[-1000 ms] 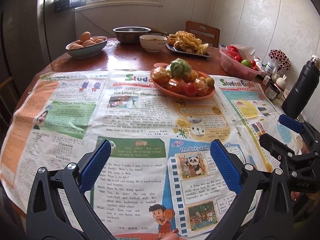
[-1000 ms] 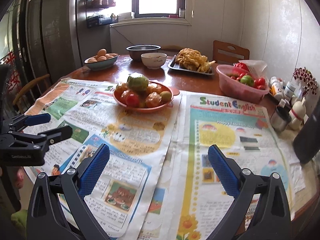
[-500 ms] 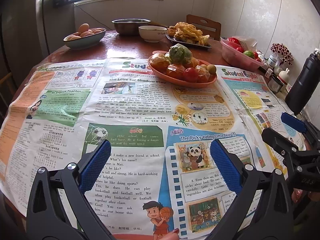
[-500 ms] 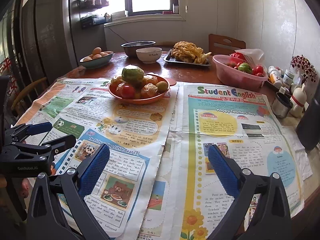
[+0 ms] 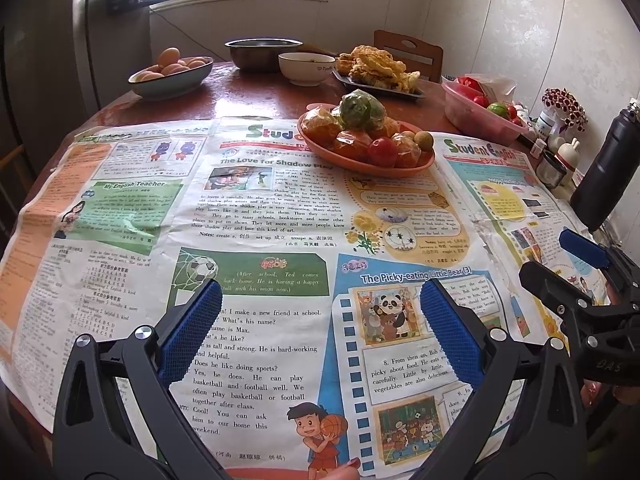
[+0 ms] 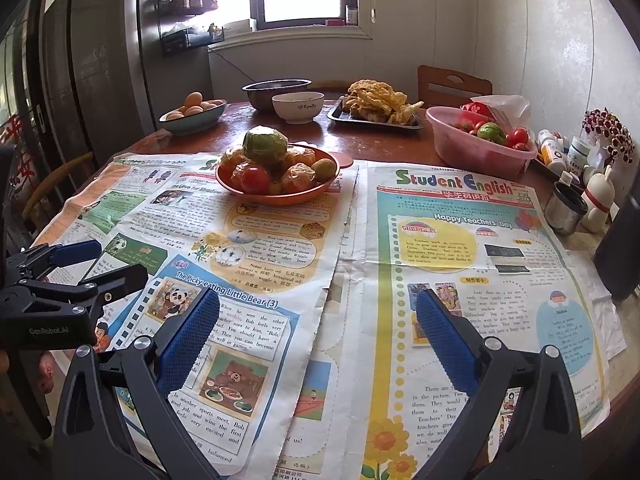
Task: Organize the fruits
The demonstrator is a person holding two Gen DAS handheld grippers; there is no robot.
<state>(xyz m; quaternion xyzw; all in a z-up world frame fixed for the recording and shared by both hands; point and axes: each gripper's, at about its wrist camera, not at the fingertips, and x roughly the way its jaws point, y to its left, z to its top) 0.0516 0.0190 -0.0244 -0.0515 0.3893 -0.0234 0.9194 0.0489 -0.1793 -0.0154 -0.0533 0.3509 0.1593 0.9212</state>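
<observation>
Orange plate (image 5: 416,166) of wrapped fruits (image 5: 362,128) sits far on the newspaper-covered counter (image 5: 260,216) (paper probably protects it); left gripper (image 5: 320,320) and right gripper (image 6: 318,322) hover released, nothing grasped.

Newspaper (image 6: 452,240) reads "Student English", "Happy Teachers' Day".

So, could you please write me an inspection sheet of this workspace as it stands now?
Surface: round wooden table, near part covered by newspapers.
Job's things: orange plate heaped with wrapped fruits; pink basin of tomatoes.
Clutter: bowl of eggs, steel bowl, white bowl, tray of fried food, black bottle.
Grippers: left gripper and right gripper open, empty.
Cables: nothing seen.
Surroundings: window, wooden chair.
</observation>
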